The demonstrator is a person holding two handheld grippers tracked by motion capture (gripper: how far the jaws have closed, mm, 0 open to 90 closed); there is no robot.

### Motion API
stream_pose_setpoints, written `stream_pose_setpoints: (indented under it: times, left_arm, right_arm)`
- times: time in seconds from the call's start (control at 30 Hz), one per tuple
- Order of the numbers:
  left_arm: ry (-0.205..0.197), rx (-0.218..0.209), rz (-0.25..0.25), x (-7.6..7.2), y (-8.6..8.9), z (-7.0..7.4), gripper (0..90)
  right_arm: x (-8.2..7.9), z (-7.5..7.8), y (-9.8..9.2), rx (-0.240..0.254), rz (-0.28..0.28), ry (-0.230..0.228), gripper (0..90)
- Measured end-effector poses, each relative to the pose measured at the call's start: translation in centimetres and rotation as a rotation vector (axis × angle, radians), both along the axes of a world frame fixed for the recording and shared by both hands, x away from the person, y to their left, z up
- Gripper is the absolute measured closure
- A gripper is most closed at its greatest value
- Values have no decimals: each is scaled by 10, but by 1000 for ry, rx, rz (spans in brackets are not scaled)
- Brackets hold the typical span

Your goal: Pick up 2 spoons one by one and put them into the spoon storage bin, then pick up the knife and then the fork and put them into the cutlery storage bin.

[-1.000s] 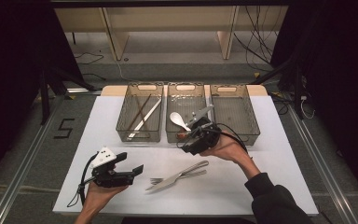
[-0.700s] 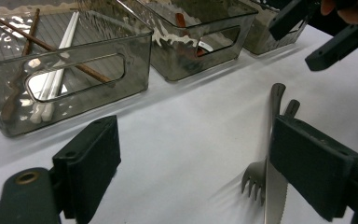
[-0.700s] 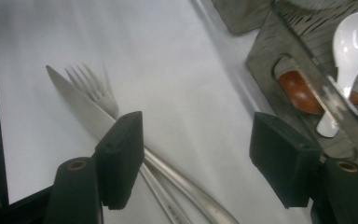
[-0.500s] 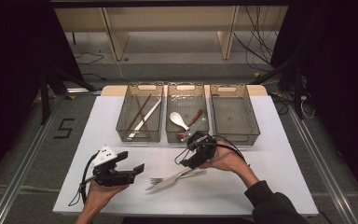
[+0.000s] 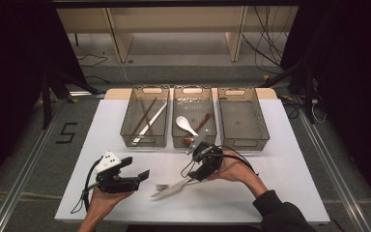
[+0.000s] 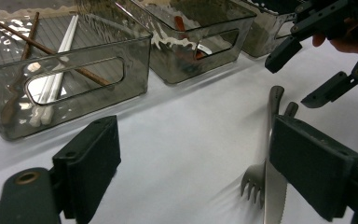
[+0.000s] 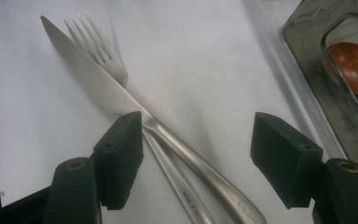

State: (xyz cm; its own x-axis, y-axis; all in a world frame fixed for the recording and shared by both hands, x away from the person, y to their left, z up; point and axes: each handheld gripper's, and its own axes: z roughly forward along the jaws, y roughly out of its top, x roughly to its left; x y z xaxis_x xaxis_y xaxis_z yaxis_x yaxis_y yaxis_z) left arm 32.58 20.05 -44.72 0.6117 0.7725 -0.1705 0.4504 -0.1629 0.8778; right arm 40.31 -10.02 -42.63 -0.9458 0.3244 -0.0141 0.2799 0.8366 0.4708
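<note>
- Right gripper [image 5: 193,178] hung low over the handles of the knife [image 7: 98,88] and fork [image 7: 103,52], jaws spread wide and gripping nothing; in the right gripper view both handles ran up between the pads, the left pad just beside them.
- Knife and fork lay crossed on the white table [image 5: 290,179], near its front edge, about six o'clock from the middle bin [image 5: 194,92]; the knife's blade rested over the fork's neck, so a single close would likely catch both handles unless the jaws shifted to one.
- Tines and blade tip pointed toward eight o'clock, handles toward two o'clock, which is probably why the hand came in from the right.
- Left gripper [image 5: 134,173] sat at nine o'clock from the cutlery, jaws apart and empty, seemingly waiting its turn.
- Beyond, at twelve o'clock, three clear bins stood in a row: the left bin [image 5: 145,91] held chopsticks [image 5: 149,121], the middle one a white spoon [image 5: 185,124] and a brown spoon [image 5: 202,123].
- Right bin [image 5: 242,92] looked bare, so it was the likely home for the metal pieces.
</note>
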Motion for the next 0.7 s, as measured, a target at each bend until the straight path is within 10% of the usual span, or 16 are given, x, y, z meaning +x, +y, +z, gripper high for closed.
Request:
stream_pose_setpoints:
  times: [0.7]
  left_arm:
    - [0,-2,1,0,1,0,161]
  right_arm:
    - [8,-13,1,-75,33,-5,410]
